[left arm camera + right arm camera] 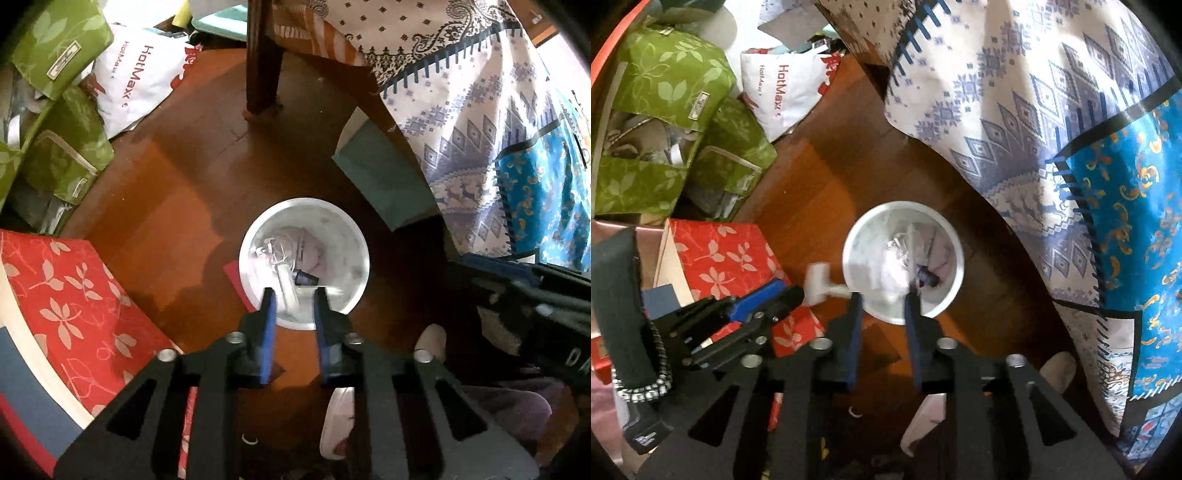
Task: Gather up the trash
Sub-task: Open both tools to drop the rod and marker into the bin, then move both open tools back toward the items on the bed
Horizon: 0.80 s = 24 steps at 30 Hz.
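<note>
A white round bin (332,221) stands on the wooden floor (177,177), seen from straight above in both wrist views. It holds crumpled white scraps (314,251) and a small dark piece (306,277). My left gripper (294,295) hangs over the bin's near rim with its jaws apart. A white stick-like piece (289,291) shows loose in the gap, touching neither pad. In the right wrist view that white piece (820,283) is blurred, just past the left gripper's tips and beside the bin (864,236). My right gripper (882,301) is open over the rim, with nothing between its fingers.
A red floral box (74,295) lies left of the bin, with green floral bags (62,155) and a white printed bag (136,81) behind it. A dark wooden leg (262,74) and a hanging patterned cloth (461,110) stand beyond. A person's slippered foot (338,421) is under the grippers.
</note>
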Motion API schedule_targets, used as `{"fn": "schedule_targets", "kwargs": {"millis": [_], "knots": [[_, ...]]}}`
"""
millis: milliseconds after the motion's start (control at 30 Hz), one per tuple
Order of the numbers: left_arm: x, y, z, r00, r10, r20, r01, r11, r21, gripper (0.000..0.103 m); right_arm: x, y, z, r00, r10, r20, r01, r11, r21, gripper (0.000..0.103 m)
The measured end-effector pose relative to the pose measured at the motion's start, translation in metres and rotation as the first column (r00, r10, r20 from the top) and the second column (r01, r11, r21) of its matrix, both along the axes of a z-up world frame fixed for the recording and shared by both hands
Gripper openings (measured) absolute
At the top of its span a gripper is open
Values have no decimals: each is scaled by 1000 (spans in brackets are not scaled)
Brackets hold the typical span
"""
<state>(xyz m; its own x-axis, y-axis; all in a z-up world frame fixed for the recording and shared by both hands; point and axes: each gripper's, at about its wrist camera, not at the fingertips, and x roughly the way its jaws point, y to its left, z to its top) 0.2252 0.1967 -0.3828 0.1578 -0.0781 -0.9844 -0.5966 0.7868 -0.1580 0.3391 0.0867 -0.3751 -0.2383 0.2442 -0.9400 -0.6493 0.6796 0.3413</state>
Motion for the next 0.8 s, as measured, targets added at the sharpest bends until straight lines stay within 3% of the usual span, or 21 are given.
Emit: {"fn": "schedule_targets", "kwargs": {"millis": [333,600,800], "knots": [[-9,-7,40,997,-19,72,16,999,37,26,-5,-16,15,998,14,67,-14,1000,0,32],[-21,-17,97,984,-48,172,28,993,117,26,-16,-37,72,976,25,215,-41,997,71,32],[-30,-34,156,958,-72,277,15,979,204,26,-24,-63,127,943,-15,332,-41,986,161,32]]}}
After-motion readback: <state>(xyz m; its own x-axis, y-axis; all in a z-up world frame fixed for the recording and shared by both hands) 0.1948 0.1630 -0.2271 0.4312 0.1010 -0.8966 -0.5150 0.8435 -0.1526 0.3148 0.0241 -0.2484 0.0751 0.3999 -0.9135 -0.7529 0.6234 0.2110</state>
